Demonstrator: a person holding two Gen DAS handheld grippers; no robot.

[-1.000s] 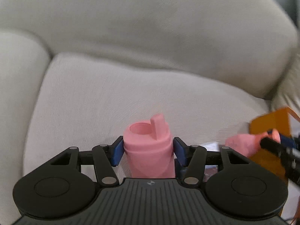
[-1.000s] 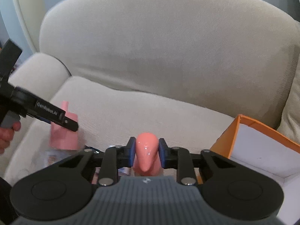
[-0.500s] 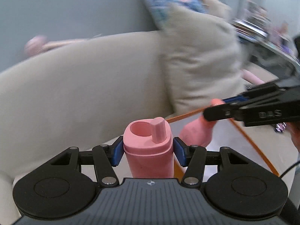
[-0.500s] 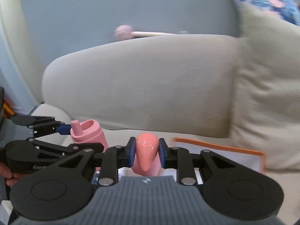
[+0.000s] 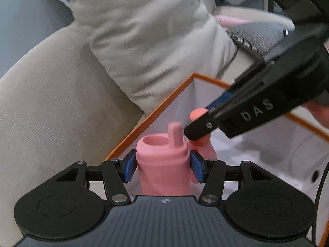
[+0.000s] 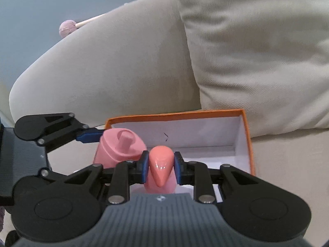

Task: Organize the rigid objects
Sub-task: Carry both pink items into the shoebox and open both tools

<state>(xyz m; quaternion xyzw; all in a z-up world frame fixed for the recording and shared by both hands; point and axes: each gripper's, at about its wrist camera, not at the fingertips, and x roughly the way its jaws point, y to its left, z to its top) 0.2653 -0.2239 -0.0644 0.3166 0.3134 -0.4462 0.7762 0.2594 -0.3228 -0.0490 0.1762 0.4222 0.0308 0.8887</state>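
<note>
The left gripper (image 5: 163, 165) clamps the pink cup (image 5: 162, 160) low in the frame, over the orange box (image 5: 148, 121) edge. The right gripper (image 6: 161, 167) pinches a coral piece (image 6: 160, 164) at lower centre, above the box's white inside, whose upper right is free.

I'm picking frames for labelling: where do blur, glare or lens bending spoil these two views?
Left wrist view: the pink bottle has a smeared spout, the right tool crossing in front is soft, and the cushion bows outward. Right wrist view: sharper, with small glare spots on the pink piece; the orange box rim curves.
</note>
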